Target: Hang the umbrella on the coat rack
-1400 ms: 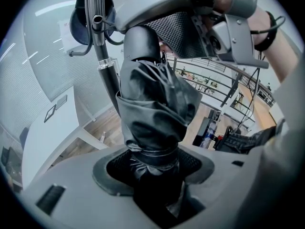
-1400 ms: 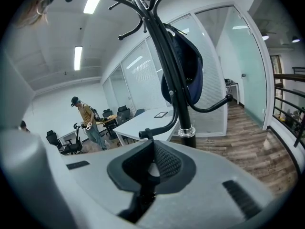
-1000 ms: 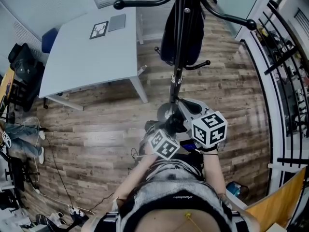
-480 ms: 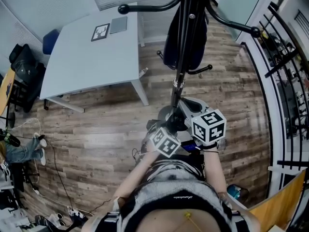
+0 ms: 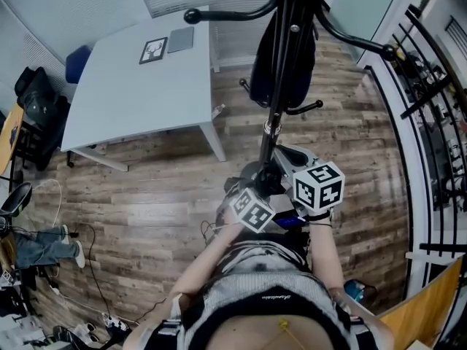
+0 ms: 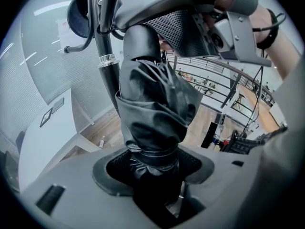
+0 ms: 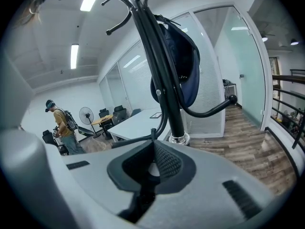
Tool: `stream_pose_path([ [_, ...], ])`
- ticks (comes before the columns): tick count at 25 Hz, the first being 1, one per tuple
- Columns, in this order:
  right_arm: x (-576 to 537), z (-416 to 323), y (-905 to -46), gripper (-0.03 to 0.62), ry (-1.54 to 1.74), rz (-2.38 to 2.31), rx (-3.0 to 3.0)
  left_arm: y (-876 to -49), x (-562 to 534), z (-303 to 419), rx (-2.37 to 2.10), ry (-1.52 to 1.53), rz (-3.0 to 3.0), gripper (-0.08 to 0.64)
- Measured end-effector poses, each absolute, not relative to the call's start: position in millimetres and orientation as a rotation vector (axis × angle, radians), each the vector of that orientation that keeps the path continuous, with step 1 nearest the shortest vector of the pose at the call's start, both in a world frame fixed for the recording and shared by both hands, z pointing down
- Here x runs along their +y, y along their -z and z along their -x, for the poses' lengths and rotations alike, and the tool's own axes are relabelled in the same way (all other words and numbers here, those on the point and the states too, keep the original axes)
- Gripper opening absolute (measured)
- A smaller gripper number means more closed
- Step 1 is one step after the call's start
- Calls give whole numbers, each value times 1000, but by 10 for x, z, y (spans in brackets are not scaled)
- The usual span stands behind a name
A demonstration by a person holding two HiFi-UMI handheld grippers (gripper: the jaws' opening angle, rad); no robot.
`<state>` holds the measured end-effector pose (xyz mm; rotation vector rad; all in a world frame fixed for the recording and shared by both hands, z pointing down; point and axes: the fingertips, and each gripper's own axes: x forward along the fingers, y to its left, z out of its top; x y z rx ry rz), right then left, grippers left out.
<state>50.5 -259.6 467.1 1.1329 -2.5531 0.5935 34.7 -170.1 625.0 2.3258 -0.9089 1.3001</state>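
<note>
A folded black umbrella (image 6: 152, 113) stands upright between the jaws of my left gripper (image 6: 152, 163), which is shut on its lower part. In the head view the umbrella (image 5: 267, 181) is a dark shape right at the foot of the black coat rack pole (image 5: 283, 71). My right gripper (image 6: 190, 18) sits at the umbrella's rounded handle end. In the right gripper view its jaws (image 7: 152, 144) are closed on a thin black strap, with the coat rack pole (image 7: 164, 80) and a curved hook (image 7: 214, 108) just beyond. A dark blue bag (image 7: 183, 66) hangs on the rack.
A white table (image 5: 139, 79) with a framed picture stands to the left of the rack. A black railing (image 5: 430, 122) runs along the right. A person (image 7: 62, 125) with a backpack stands far off by chairs and a fan. Cables lie on the wooden floor at the left.
Both grippers have risen slightly with the umbrella, closer to the rack pole. The legs seen at the left edge of the head view have shifted.
</note>
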Motion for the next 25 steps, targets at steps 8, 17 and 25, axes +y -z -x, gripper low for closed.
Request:
stream_pose_path([
  [8, -2690, -537, -4755, 14, -590, -1177, -2517, -6333, -1784, -424, -880, -1250, -2346, 249],
  [17, -2706, -557, -4879, 15, -607, -1178, -2491, -6433, -1827, -507, -855, -1153, -2349, 256],
  [25, -2681, -492, -5141, 5, -543, -1155, -2398, -6139, -2083, -395, -1019, -938, -2388, 256],
])
